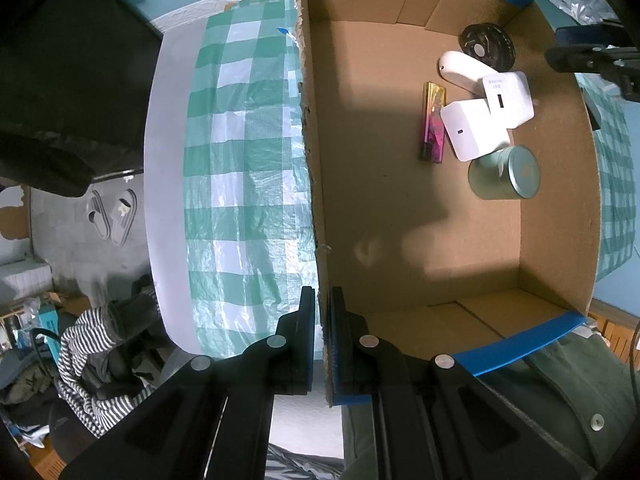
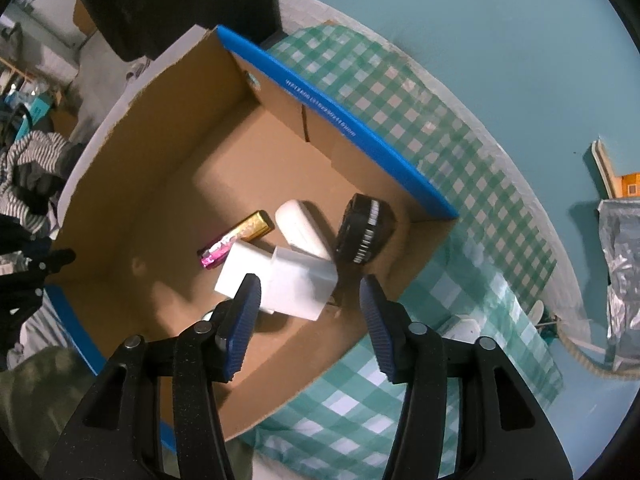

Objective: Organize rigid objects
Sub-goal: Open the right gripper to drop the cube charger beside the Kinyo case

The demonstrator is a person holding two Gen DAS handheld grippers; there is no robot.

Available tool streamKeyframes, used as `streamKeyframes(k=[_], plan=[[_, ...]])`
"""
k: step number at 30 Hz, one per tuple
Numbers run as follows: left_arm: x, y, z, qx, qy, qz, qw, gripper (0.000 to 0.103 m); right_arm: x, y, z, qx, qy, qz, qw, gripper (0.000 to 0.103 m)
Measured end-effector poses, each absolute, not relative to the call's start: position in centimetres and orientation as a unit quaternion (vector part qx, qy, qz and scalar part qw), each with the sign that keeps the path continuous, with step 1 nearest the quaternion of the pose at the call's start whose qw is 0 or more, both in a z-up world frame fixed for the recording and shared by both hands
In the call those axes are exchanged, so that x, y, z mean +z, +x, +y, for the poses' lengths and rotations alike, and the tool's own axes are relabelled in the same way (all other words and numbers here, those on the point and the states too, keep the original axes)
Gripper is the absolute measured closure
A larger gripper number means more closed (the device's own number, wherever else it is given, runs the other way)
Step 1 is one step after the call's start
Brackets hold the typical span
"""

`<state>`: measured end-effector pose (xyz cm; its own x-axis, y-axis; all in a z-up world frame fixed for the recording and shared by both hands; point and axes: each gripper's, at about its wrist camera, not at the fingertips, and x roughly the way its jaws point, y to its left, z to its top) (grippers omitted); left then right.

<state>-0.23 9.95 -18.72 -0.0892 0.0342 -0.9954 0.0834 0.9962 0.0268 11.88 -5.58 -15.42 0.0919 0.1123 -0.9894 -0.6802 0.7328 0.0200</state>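
An open cardboard box with blue rims sits on a green checked tablecloth. Inside it lie a gold-and-pink lighter, two white chargers, a white oval case, a black round disc and a pale green tin. My left gripper is shut on the box's near wall. My right gripper is open and empty above the box, over the white chargers; it also shows in the left wrist view. The lighter, case and disc lie beyond it.
The round table's white edge drops to a floor with slippers and striped clothes. A teal wall is behind. A silver bag and a white item lie right of the box.
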Motion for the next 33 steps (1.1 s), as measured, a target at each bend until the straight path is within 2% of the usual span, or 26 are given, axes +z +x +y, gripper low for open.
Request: streamKeyframes(k=[20, 33], plan=[[-18.6, -0.1, 9.9, -0.017, 0.041, 0.738, 0.674, 0.096, -12.8, 11.2, -10.8, 0.262, -0.230, 0.598, 0.722, 0.049], [-18.4, 0.2, 9.9, -0.010, 0.037, 0.740, 0.672, 0.096, -16.8, 13.3, -20.0, 0.224, -0.201, 0.625, 0.720, 0.048]])
